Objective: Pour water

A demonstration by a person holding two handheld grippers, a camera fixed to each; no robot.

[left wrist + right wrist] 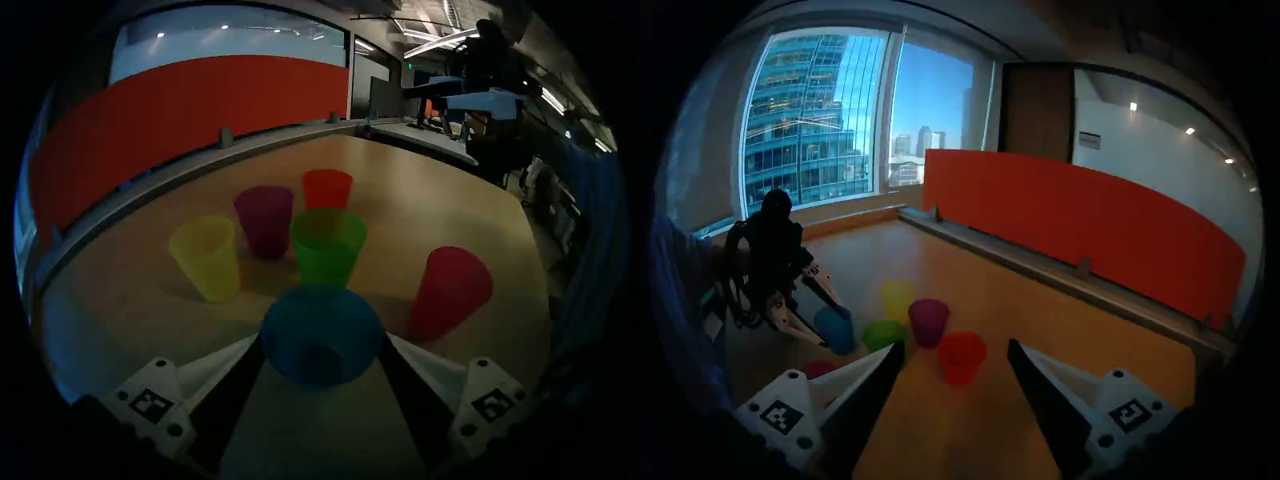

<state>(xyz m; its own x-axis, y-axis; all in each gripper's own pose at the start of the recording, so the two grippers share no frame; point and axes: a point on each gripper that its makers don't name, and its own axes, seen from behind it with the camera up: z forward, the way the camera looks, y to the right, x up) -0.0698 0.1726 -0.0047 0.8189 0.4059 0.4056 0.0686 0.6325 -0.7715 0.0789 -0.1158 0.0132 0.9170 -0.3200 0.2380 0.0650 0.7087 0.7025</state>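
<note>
Wood-topped table (448, 208) runs up to a long orange-red partition (192, 104) on its far edge in the left gripper view, with office desks dim beyond the far right corner. The left gripper (322, 342) has its jaws closed in on a blue cup (320, 332), one finger against each side, mouth upward; I judge this the grasp that readies the cup for pouring. The plastic is too dark to tell whether water is in it. Five more cups stand just past it near the table's middle, bunched so any one can serve as the target: a green cup (328, 244) nearest, a purple cup (264, 220) and an orange cup (326, 188) behind, a yellow cup (206, 258) towards the partition edge, and a red cup (450, 290) apart on the other side, leaning in the picture, perhaps only from the lens.

From the right gripper view a tall window (816, 120) shows towers behind the table's far end. The right gripper (954, 346) has its jaws wide apart, holding and touching nothing; the orange cup (962, 356) sits beyond the tips. It looks parked clear, leaving the pour to the other hand. By the left edge a person's blue sleeve (680, 304) backs the left gripper (834, 324), its fingers flanking the blue cup (836, 334) beside the green cup (882, 334)
</note>
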